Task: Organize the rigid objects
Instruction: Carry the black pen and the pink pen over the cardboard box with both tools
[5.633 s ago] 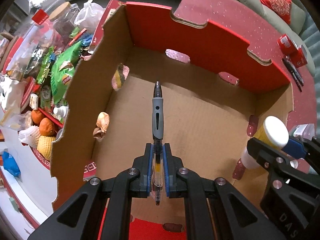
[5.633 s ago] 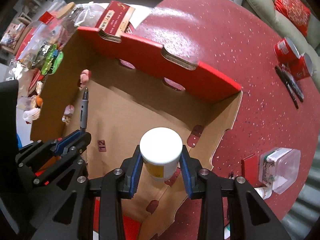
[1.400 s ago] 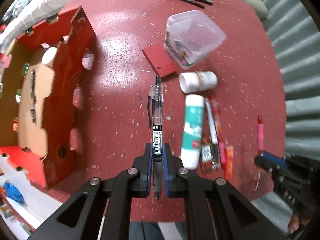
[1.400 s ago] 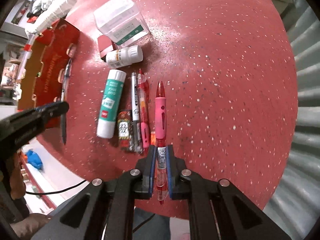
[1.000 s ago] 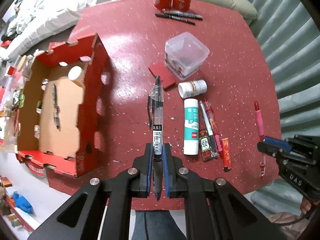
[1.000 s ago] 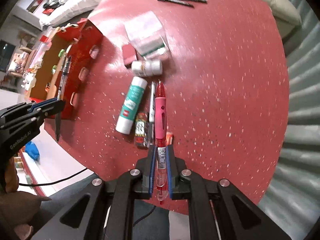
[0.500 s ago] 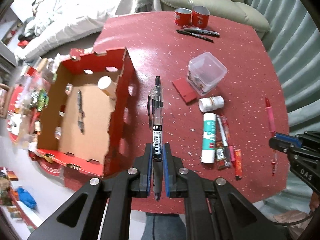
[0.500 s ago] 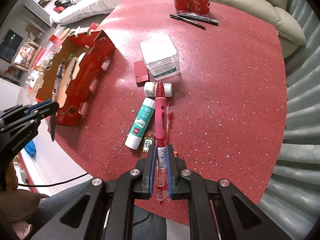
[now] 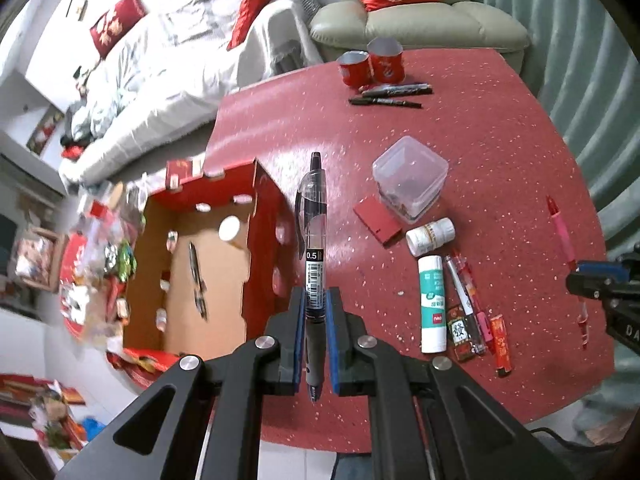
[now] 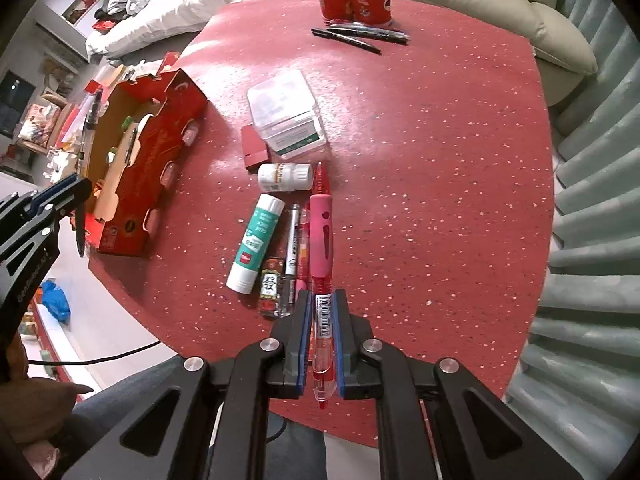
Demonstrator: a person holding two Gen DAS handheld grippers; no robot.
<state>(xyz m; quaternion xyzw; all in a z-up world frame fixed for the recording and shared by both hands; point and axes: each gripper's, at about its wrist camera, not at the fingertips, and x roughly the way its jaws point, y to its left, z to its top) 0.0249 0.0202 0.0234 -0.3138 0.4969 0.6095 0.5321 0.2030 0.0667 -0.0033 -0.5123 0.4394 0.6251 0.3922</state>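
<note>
We carry two light, stiff, smooth-barrelled pens above the red speckled bench (image 10: 440,160), the left gripper (image 9: 315,344) with jaws clamped on the clear black gel pen (image 9: 314,248), the right gripper (image 10: 322,344) likewise pinching the pink-gripped red pen (image 10: 321,248) low on its barrel, the red cardboard box (image 9: 256,248) at nine o'clock.

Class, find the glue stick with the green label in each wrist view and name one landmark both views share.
Left wrist view: glue stick lies right of centre, just below the white pill bottle.
Right wrist view: glue stick lies left of centre, slanted, below the same pill bottle.
Shared landmark: the clear plastic container above them.
</note>
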